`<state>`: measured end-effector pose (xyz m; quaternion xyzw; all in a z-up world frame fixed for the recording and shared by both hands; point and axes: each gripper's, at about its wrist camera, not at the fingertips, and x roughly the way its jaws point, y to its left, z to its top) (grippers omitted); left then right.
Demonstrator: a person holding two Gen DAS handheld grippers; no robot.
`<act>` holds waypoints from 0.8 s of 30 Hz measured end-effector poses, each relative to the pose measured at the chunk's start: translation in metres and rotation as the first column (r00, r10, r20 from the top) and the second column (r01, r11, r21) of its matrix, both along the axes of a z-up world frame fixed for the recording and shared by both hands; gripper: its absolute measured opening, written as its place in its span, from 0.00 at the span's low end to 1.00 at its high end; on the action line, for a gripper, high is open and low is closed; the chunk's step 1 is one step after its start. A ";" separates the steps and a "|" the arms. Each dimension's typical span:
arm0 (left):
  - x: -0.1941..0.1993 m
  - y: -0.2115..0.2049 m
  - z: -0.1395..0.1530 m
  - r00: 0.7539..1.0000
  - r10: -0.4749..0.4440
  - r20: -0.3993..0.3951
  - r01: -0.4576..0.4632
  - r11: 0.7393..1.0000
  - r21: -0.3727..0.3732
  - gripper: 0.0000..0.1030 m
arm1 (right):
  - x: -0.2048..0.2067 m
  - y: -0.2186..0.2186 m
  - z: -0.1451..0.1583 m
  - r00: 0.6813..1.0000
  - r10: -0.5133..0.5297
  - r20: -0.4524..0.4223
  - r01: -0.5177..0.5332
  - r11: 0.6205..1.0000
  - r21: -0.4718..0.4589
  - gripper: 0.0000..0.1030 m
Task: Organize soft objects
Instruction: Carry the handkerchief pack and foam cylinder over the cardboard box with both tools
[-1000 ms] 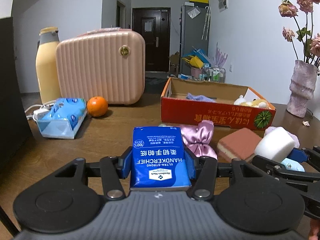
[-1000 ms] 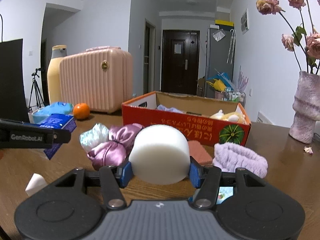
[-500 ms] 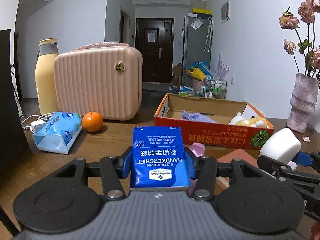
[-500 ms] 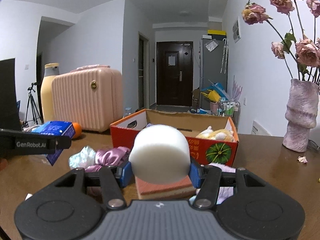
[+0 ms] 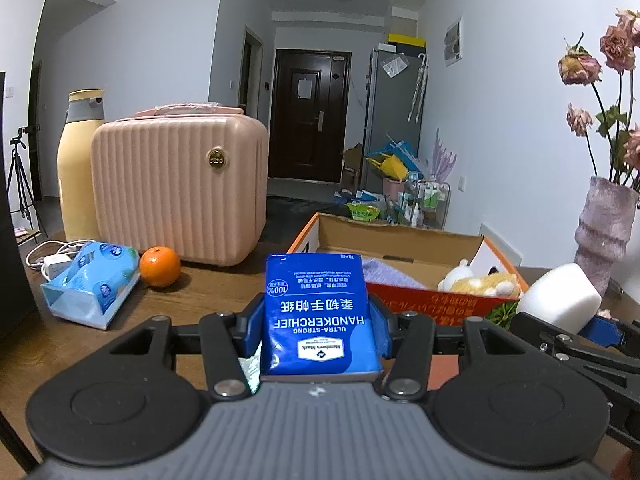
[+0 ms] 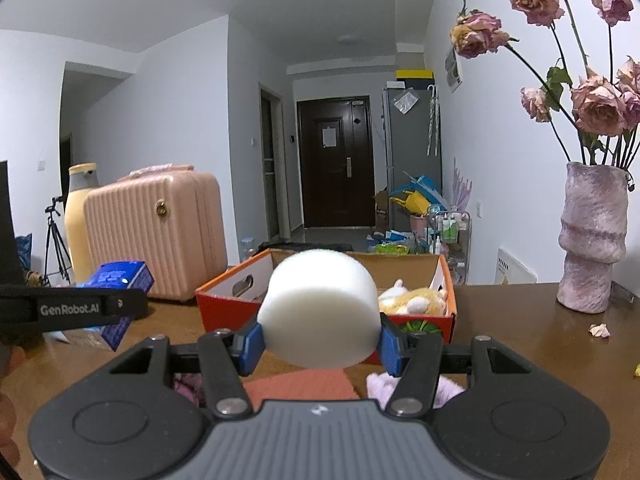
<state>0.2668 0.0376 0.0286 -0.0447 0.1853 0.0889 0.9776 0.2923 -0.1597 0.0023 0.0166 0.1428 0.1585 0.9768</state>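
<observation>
The wooden table [image 5: 224, 280] carries everything, and the largest thing on it is the pink ribbed suitcase [image 5: 180, 188] at the back left, with a tall cream bottle [image 5: 78, 164] just behind its left edge. To the right stands the open cardboard box [image 6: 446, 300] with orange-red outer walls; a plush toy [image 6: 416, 300] lies inside at its right end, beside a pale purple cloth [image 5: 384, 276] seen from the left wrist. A textured mauve vase [image 6: 592, 240] holding dried roses sits at the far right, well apart from the box.

The left gripper [image 5: 318, 320] has its blue pads pressed on both sides of a blue handkerchief pack [image 5: 318, 316], which is held clear of the table, just in front of the box's near wall. The right gripper [image 6: 320, 336] is clamped the same way on a white sponge [image 6: 320, 308] (a rounded block, bulging past the pads), also held up in front of the box.

Below the right gripper lie a terracotta sponge [image 6: 300, 386] and a lilac fluffy band [image 6: 380, 384]. At the left, a pale blue tissue pack [image 5: 92, 284] lies near an orange [image 5: 160, 266].
</observation>
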 end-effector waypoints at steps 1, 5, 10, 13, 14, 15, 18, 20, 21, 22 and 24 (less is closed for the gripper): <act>0.003 -0.002 0.001 1.000 0.000 0.004 0.000 1.000 -0.005 0.51 | 0.002 -0.001 0.001 1.000 -0.003 0.003 0.003 1.000 0.004 0.54; 0.013 -0.008 0.005 1.000 -0.001 0.018 0.001 1.000 -0.017 0.51 | 0.010 -0.006 0.005 1.000 -0.018 0.009 0.017 1.000 0.018 0.54; 0.025 -0.019 0.006 1.000 -0.010 0.029 0.010 1.000 -0.008 0.51 | 0.020 -0.010 0.007 1.000 -0.024 0.014 0.023 1.000 0.021 0.54; 0.032 -0.022 0.006 0.999 -0.010 0.033 0.010 1.000 -0.009 0.51 | 0.025 -0.010 0.009 0.999 -0.027 0.020 0.027 1.000 0.015 0.54; 0.034 -0.023 0.006 0.999 -0.009 0.035 0.009 1.000 -0.008 0.51 | 0.027 -0.009 0.009 0.999 -0.029 0.021 0.028 0.999 0.014 0.54; 0.037 -0.024 0.007 0.999 -0.007 0.036 0.008 1.000 -0.008 0.51 | 0.029 -0.009 0.009 0.999 -0.030 0.022 0.030 0.999 0.014 0.54; 0.044 -0.025 0.007 0.999 -0.006 0.034 0.006 1.000 -0.018 0.51 | 0.035 -0.009 0.009 0.999 -0.032 0.022 0.032 0.999 0.014 0.54; 0.048 -0.025 0.006 0.999 -0.002 0.033 0.003 1.000 -0.020 0.51 | 0.038 -0.009 0.010 0.999 -0.034 0.022 0.034 0.999 0.014 0.54; 0.051 -0.025 0.007 0.999 -0.001 0.033 0.002 1.000 -0.023 0.51 | 0.040 -0.009 0.009 0.999 -0.036 0.022 0.035 0.999 0.015 0.54; 0.053 -0.025 0.007 0.999 0.001 0.033 0.000 1.000 -0.025 0.51 | 0.043 -0.009 0.010 0.999 -0.037 0.020 0.037 0.999 0.018 0.54; 0.058 -0.025 0.006 0.999 0.005 0.033 -0.004 1.000 -0.028 0.51 | 0.050 -0.009 0.010 0.999 -0.041 0.017 0.041 0.999 0.022 0.54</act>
